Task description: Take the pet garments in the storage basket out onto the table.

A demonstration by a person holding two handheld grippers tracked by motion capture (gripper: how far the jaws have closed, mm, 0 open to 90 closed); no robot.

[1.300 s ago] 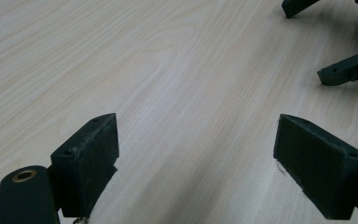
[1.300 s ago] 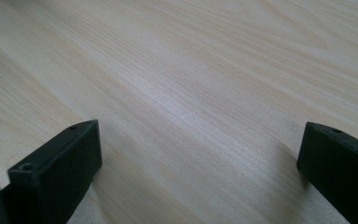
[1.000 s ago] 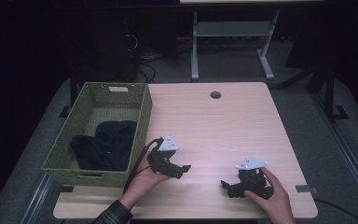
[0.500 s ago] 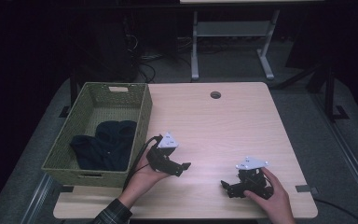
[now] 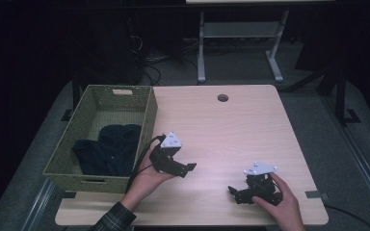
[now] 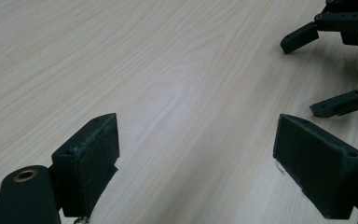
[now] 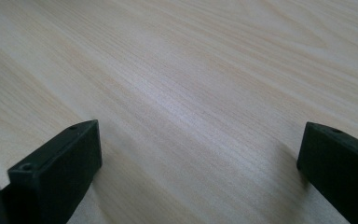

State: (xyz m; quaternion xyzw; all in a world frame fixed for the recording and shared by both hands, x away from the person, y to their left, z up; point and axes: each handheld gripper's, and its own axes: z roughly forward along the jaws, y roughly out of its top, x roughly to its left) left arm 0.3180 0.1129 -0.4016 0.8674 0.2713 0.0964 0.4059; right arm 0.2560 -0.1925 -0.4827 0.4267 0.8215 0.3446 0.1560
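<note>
Left gripper [image 5: 187,168] jaws spread wide, holding nothing, above wooden table [image 5: 221,130]. Right gripper [image 5: 232,191] near right of it, jaws likewise apart, empty. Woven basket [image 5: 147,115] just left of left gripper, dark cloth [image 5: 108,149] inside.

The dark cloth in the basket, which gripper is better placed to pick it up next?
Left. The left gripper sits open right beside the basket holding the cloth. The right gripper, also open, is farther across the table.
</note>
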